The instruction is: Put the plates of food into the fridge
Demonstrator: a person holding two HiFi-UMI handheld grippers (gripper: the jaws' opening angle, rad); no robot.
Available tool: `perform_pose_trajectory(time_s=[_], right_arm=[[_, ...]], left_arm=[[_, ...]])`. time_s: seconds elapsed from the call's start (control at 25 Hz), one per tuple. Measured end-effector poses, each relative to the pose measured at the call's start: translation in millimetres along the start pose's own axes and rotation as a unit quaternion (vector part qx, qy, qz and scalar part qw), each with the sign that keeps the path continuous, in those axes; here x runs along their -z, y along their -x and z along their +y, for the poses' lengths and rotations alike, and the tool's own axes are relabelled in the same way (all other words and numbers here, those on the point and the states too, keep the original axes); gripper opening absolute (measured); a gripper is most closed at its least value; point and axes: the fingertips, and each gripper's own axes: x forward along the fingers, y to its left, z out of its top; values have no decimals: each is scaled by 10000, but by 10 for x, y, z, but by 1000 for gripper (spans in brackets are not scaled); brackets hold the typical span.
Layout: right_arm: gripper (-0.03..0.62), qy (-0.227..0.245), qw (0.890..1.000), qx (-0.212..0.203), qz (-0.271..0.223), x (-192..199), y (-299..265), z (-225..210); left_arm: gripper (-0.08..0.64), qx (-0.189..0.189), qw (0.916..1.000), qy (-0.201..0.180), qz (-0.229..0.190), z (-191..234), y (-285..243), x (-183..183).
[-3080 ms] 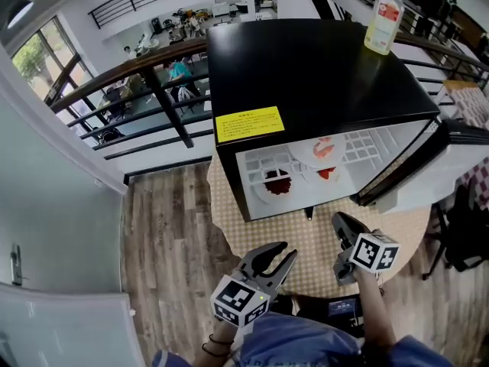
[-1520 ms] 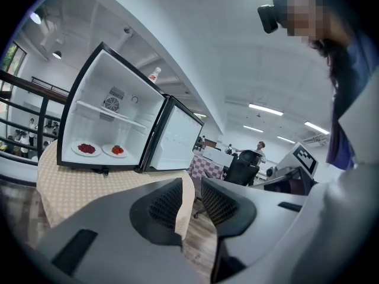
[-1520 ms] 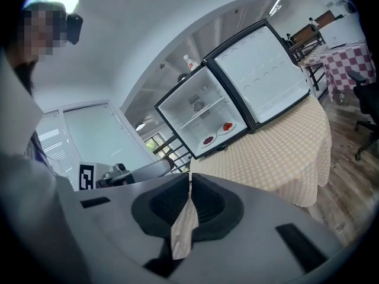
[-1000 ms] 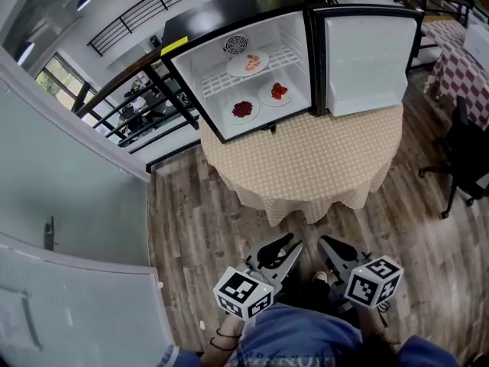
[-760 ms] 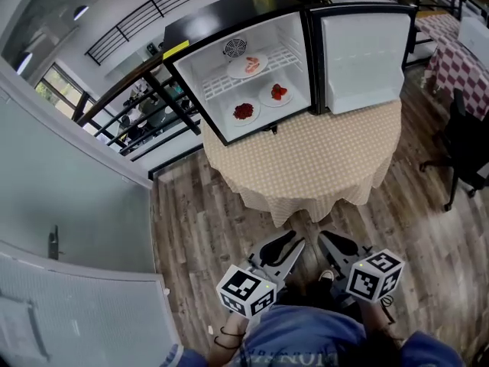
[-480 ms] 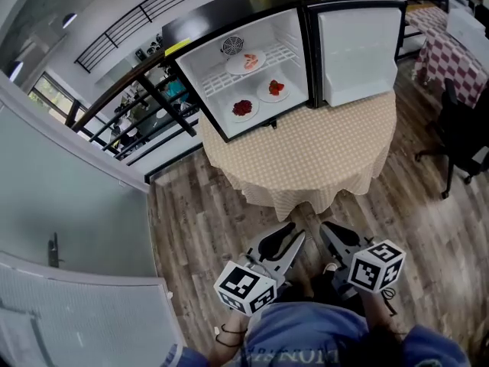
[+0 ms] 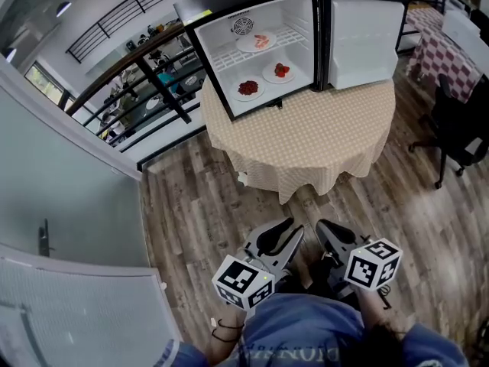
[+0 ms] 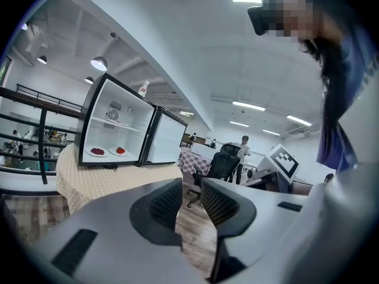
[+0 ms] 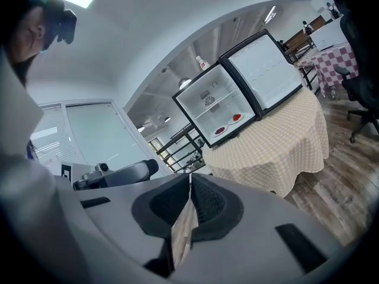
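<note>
The black mini fridge stands on the round table with its door swung open to the right. Inside, one plate of food rests on the upper wire shelf and two plates on the floor below. Both grippers hang low by my body, well short of the table. My left gripper is open a little with nothing between its pads. My right gripper is shut and holds nothing. The fridge shows far off in both gripper views.
A beige checked cloth covers the table. A black office chair stands at the right, with a red checked table behind it. A black railing runs behind the fridge, a glass wall on the left. A bottle sits on the fridge.
Three seconds ago I stood right over the fridge; now I am back from the table, on the wooden floor. Both grippers stay low and close together, jaws unchanged.
</note>
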Motion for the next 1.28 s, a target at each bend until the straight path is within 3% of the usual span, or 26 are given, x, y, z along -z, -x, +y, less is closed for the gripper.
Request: perform_pose_trajectory(time_s=[0.4, 1.28], right_arm=[[20, 260, 9994, 138, 206, 460, 42, 246], [18, 456, 9984, 322, 101, 414, 66, 325]], left_arm=[[107, 229, 9997, 35, -74, -71, 282, 192], [107, 334, 9993, -1, -156, -89, 422, 163]])
